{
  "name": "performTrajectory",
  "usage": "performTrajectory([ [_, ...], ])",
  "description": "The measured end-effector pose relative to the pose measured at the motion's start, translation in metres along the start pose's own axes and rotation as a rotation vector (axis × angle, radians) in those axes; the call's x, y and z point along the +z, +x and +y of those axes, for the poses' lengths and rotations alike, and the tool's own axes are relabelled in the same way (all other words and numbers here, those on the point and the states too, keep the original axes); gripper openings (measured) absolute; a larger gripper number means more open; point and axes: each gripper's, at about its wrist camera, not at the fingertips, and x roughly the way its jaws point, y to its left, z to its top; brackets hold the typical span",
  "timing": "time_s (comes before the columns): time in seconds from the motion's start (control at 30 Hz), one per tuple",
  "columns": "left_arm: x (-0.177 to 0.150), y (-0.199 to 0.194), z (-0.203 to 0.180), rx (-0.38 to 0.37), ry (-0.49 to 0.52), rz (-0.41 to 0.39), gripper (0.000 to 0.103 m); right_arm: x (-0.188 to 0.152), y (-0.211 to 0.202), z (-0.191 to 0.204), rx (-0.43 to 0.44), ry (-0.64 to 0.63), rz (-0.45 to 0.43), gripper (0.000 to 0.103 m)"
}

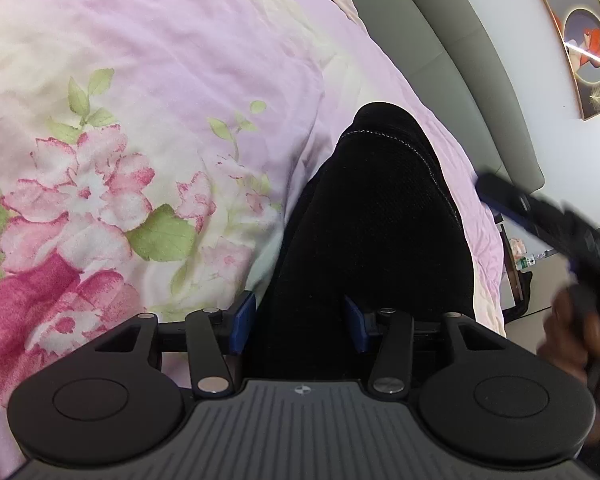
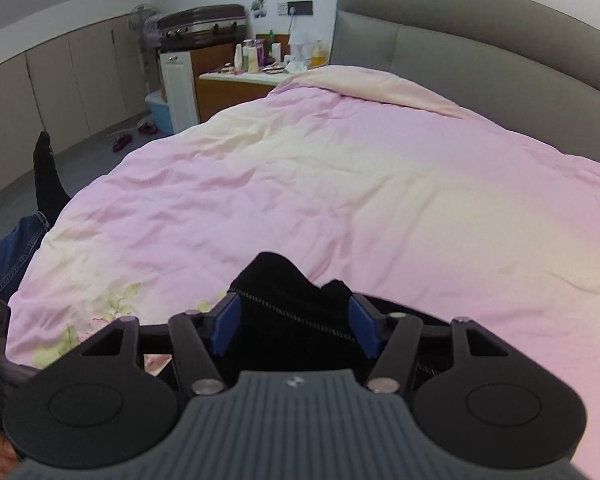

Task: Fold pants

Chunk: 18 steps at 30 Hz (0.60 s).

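Bedroom surroundings are filling both views: a pink floral duvet (image 2: 340, 184) is covering the bed, a grey headboard (image 2: 480, 40) is curving across the upper right of the right wrist view, and a cluttered bedside counter (image 2: 260, 68) is sitting in the upper middle.

Black pants (image 1: 380, 216) are running up the centre of the left wrist view, draped over the duvet, with pale stitching showing near the top. Left gripper (image 1: 300, 324) is standing fairly wide, with fabric bunched between its blue pads (image 1: 244, 322); whether it is pinching, I cannot tell. Right gripper (image 2: 296, 326) is likewise standing wide around a bunched, zippered part of the pants (image 2: 288, 300), grip unclear.

Judging by this, an end of the garment is being gathered for a fold; next, both tongs would need firm bites and level carrying over.

A blue tub (image 2: 160, 114) is sitting at the upper left of the right wrist view; its contents are not showing.
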Motion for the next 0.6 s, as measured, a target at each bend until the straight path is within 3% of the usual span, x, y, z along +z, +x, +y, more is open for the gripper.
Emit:
performTrajectory([
  [0.17,-0.002,-0.005,-0.003,0.03,0.022,-0.012,0.062,-0.08,-0.022,0.007,-0.144,0.078,0.056,0.057],
  [0.27,-0.005,-0.01,-0.009,0.05,0.059,-0.008,0.067,-0.124,-0.045,0.022,-0.212,0.076,-0.021,0.063],
  [0.37,-0.011,-0.01,-0.018,0.092,0.103,-0.009,0.069,-0.15,-0.06,0.02,-0.204,0.198,-0.047,0.068],
  [0.4,-0.013,-0.01,-0.021,0.099,0.117,-0.011,0.069,-0.159,-0.06,0.018,-0.2,0.228,-0.017,0.07],
  [0.6,-0.028,-0.022,-0.03,0.148,0.224,0.018,0.08,-0.183,-0.069,0.014,-0.214,0.267,0.0,0.07],
])
